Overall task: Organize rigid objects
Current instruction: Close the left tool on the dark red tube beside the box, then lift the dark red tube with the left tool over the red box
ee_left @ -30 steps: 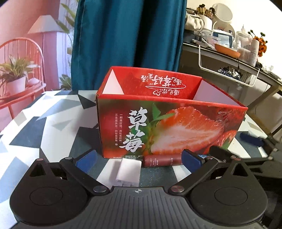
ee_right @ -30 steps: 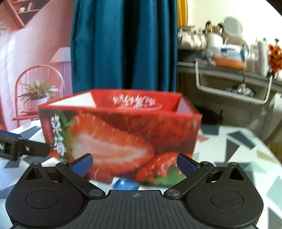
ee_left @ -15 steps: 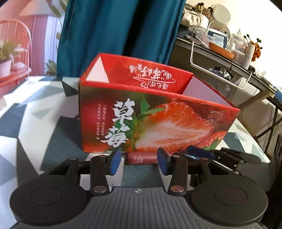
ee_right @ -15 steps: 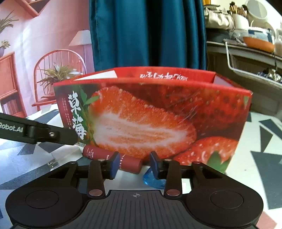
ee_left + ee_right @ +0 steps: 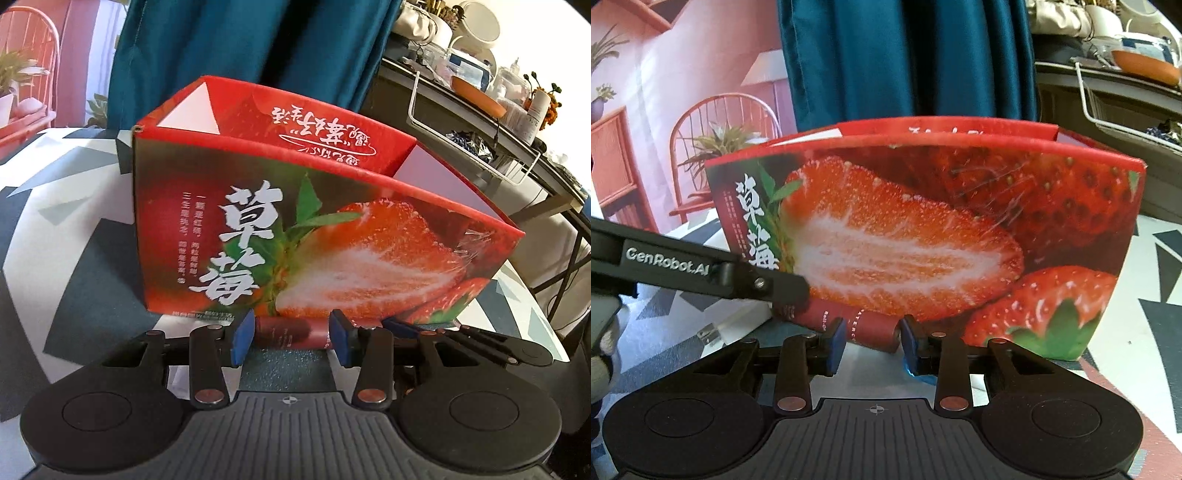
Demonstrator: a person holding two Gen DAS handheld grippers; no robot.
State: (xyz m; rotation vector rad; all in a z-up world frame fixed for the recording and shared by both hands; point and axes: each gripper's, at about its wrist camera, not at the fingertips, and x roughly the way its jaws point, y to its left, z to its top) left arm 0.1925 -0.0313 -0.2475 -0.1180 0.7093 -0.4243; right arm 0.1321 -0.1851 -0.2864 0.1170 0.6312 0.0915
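A red open-top strawberry box [image 5: 317, 236] stands on the patterned table; it also fills the right wrist view [image 5: 923, 229]. A dark red tube [image 5: 291, 330] lies on the table against the box's front base, also in the right wrist view [image 5: 864, 326]. My left gripper [image 5: 291, 339] has its jaws close on either end of the tube. My right gripper [image 5: 873, 341] has its jaws close around the tube's right end. A blue object [image 5: 912, 371] lies partly hidden under the right gripper.
A white flat packet [image 5: 738, 325] lies on the table left of the tube. The left gripper's arm [image 5: 683, 266] crosses the right wrist view. A teal curtain [image 5: 240, 55] hangs behind the box. A cluttered shelf with a wire basket [image 5: 480, 122] stands at the right.
Both grippers moved in toward the box base and narrowed their jaws from wide open to close around the dark red tube.
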